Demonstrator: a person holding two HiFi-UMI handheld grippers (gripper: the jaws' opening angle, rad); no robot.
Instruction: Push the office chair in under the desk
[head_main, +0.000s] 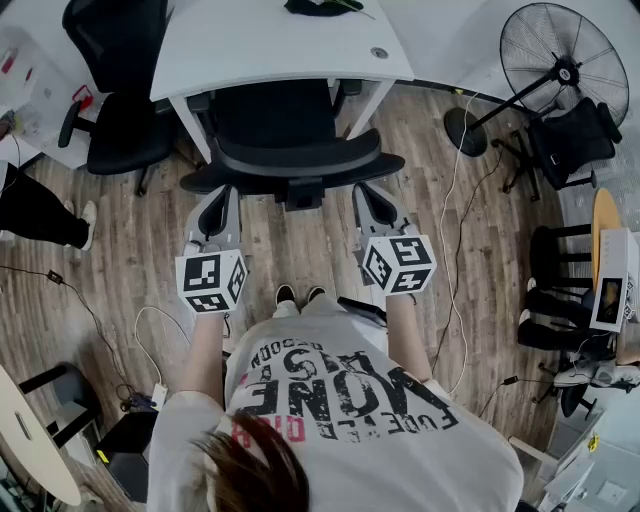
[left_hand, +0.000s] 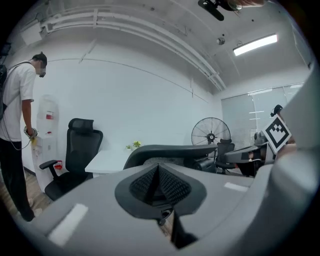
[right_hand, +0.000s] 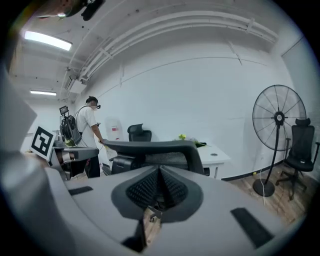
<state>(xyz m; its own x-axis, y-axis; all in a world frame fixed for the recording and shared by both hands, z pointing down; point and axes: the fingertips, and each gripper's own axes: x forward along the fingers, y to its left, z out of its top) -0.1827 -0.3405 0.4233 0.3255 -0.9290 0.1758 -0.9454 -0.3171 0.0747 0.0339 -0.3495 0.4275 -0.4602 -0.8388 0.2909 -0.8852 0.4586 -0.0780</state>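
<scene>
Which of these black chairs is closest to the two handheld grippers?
The office chair tucked at the white desk, straight ahead; the far-left chair and the chair beside the fan stand farther off.

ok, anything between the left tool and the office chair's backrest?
Nothing. In the left gripper view the shut left tool faces the backrest with no object before it. The head view shows only wood floor below that gap.

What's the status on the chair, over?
Left gripper and right gripper shut, empty, just behind the chair. Chair at desk, back outside its edge. No obstacle visible between them.
</scene>
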